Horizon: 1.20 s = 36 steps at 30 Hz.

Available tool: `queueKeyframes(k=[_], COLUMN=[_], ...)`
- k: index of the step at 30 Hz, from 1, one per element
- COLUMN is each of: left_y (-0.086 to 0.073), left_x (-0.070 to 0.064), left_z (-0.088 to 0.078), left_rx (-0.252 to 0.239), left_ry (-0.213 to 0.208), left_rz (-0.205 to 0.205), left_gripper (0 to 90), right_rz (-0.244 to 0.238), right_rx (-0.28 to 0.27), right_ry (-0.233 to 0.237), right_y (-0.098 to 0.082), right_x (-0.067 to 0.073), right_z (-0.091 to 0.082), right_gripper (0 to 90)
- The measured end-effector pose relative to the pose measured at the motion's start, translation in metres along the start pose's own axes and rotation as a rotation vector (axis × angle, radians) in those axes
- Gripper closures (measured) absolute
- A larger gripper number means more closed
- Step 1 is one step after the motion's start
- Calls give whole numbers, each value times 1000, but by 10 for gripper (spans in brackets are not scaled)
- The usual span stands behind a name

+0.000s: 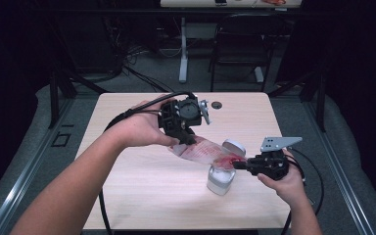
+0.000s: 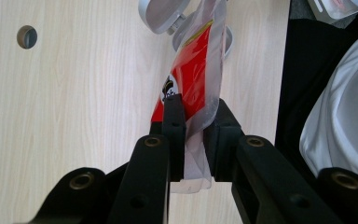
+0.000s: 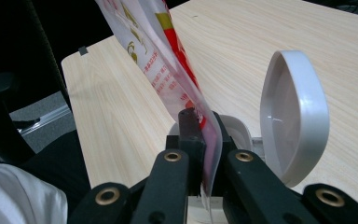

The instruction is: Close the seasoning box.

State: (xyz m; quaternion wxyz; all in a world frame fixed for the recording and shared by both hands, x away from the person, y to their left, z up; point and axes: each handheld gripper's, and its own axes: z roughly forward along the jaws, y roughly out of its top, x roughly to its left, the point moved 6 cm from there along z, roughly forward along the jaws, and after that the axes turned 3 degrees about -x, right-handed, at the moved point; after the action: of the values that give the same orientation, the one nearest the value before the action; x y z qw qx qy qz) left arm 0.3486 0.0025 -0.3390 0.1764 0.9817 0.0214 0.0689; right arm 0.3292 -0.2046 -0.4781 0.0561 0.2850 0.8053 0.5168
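Both grippers, left gripper (image 1: pixel 188 138) and right gripper (image 1: pixel 239 165), clamp the red-printed pouch (image 1: pixel 203 150) tilted over the open-lidded white jar (image 1: pixel 221 179) on the table (image 1: pixel 127 196), mid-pour; next, probably raise the left end.

A light wooden table (image 1: pixel 142 196) is seen in the high view, with a round cable hole (image 1: pixel 217 105) set near its far edge. Beyond it, a dark folding chair (image 1: pixel 240 46) is placed on the grey floor (image 1: pixel 142 81), just beside the white leg of a second table (image 1: pixel 183 49). Loose cables (image 1: pixel 137 54) are strewn on the floor to the left of that leg.
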Motion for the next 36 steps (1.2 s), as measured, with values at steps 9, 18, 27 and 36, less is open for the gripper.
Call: queueKeyframes(k=[9, 18, 27, 36], left_y=[3, 2, -6, -11], left_x=[-1, -2, -2, 0], left_z=[1, 3, 2, -1], left_rx=[-12, -11, -4, -1], left_ry=[-10, -24, -26, -3], left_rz=[4, 5, -4, -10], left_gripper=[799, 799, 798, 798], right_rz=[-20, -46, -51, -35], right_rx=[18, 51, 61, 30], right_ry=[14, 56, 103, 68], right_y=[1, -1, -1, 1], right_x=[1, 6, 12, 10], right_z=[-12, -18, -12, -1], right_gripper=[893, 896, 896, 896])
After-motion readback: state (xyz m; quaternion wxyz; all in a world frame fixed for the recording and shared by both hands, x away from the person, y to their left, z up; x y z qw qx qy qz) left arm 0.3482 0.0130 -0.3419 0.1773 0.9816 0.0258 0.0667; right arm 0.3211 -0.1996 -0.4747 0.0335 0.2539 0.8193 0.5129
